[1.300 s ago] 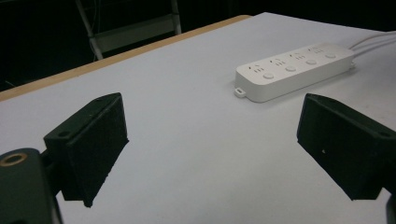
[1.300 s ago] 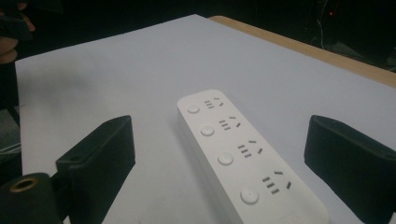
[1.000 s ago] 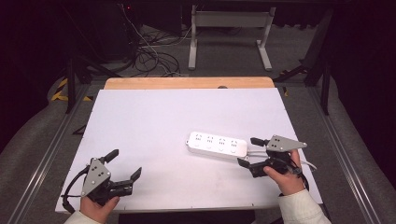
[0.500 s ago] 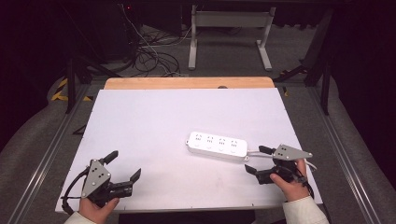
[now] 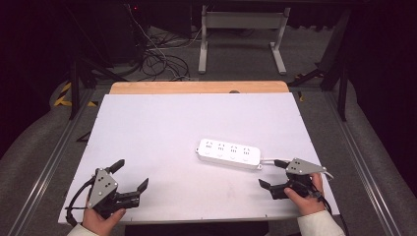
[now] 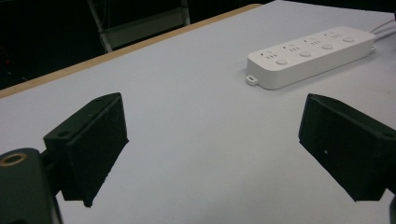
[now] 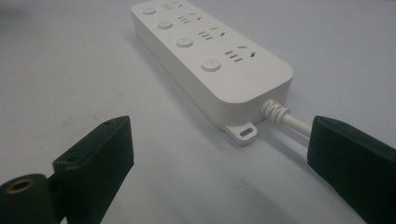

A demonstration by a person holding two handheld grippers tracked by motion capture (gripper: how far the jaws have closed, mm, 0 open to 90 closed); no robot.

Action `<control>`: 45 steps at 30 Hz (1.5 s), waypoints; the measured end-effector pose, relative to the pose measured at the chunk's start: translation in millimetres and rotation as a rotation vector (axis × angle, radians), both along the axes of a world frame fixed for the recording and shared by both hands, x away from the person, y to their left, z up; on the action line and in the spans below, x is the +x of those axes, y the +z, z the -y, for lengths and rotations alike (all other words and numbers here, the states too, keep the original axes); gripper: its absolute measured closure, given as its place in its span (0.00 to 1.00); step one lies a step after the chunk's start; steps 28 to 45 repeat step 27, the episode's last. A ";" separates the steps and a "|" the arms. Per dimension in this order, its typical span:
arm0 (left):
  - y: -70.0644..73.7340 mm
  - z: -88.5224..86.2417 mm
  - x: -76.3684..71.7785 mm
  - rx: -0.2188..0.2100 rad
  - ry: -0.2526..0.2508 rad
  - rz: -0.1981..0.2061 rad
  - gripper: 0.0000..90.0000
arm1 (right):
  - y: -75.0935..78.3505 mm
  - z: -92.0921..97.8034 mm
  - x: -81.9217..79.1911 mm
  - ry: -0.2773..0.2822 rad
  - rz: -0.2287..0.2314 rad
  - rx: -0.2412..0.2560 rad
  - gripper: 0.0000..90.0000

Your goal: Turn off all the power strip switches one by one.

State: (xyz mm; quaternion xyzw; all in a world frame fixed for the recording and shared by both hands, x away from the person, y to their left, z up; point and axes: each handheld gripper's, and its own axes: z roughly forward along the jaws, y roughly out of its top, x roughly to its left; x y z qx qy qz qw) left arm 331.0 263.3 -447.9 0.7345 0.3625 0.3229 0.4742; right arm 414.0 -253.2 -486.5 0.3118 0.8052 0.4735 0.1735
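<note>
White sheeting covers the table (image 5: pixel 147 128), with a wooden edge along the far side and cables tangled on the dark floor beyond. Right of centre lies the white power strip (image 5: pixel 229 153), flat, sockets up, its cord (image 5: pixel 268 160) trailing toward the person. The right gripper (image 5: pixel 271 174) hovers just beside that corded end, jaws spread wide and holding nothing (probably lining up to take the strip there). The left gripper (image 5: pixel 132 176) waits well apart at the near left corner, likewise agape, seemingly kept out of the way.
</note>
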 end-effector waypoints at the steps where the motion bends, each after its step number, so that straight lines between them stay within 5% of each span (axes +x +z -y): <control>1: 0.2 0.2 -0.2 0.000 0.000 0.005 0.09 | 0.6 0.3 -0.2 -0.005 0.007 0.006 0.09; 27: -0.9 -3.4 -0.2 -0.005 0.008 0.056 0.10 | 5.7 -0.1 -2.8 0.008 0.046 -0.001 0.10; 45: -0.9 -3.4 -0.2 -0.005 0.008 0.056 0.10 | 5.7 -0.1 -2.8 0.008 0.046 -0.001 0.10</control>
